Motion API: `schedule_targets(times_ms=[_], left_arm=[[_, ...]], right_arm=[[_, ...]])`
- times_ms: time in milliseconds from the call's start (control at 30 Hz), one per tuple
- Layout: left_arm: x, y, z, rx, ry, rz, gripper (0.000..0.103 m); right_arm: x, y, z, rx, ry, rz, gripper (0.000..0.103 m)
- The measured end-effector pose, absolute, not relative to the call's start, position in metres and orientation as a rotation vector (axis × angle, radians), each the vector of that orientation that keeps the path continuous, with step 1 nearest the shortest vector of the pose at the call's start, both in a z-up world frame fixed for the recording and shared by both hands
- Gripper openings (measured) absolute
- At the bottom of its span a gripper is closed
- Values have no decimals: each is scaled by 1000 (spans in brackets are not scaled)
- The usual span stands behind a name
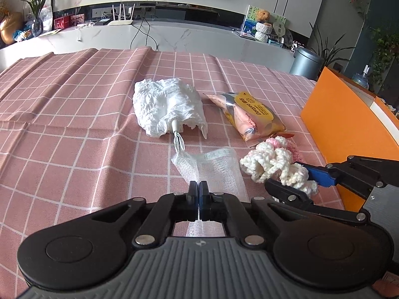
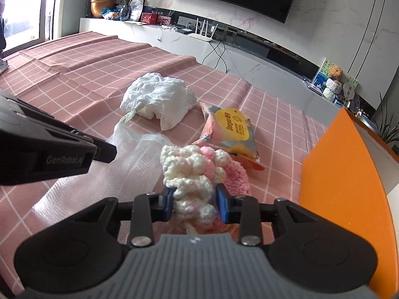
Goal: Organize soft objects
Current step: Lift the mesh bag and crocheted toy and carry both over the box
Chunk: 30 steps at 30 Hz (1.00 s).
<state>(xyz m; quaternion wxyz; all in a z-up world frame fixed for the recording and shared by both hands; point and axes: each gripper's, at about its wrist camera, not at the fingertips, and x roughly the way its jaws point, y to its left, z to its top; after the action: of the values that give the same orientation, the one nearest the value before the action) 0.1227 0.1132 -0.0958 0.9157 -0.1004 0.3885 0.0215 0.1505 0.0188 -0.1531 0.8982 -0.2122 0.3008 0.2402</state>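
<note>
My left gripper (image 1: pixel 198 186) is shut on the edge of a white mesh bag (image 1: pixel 217 168) lying on the pink checked tablecloth; the bag also shows in the right wrist view (image 2: pixel 129 164). My right gripper (image 2: pixel 194 199) is shut on a cream and pink crocheted piece (image 2: pixel 194 172), which also shows in the left wrist view (image 1: pixel 276 164) between the right gripper's blue pads (image 1: pixel 321 175). A crumpled white cloth (image 1: pixel 167 104) lies beyond, tied to the mesh bag by a cord. A wipes packet (image 1: pixel 251 114) lies to its right.
An orange box (image 1: pixel 349 124) stands at the right edge of the table, also in the right wrist view (image 2: pixel 341 174). The tablecloth (image 1: pixel 74 124) stretches left. A TV bench with a router and plants lies behind.
</note>
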Motion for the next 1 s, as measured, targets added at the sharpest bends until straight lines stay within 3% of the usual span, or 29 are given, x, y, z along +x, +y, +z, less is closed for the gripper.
schedule_targets(times_ms=[1000], left_arm=[[73,53,28,-188,511,-108,0]], right_arm=[[74,-94,-19,-240,362,402,33]])
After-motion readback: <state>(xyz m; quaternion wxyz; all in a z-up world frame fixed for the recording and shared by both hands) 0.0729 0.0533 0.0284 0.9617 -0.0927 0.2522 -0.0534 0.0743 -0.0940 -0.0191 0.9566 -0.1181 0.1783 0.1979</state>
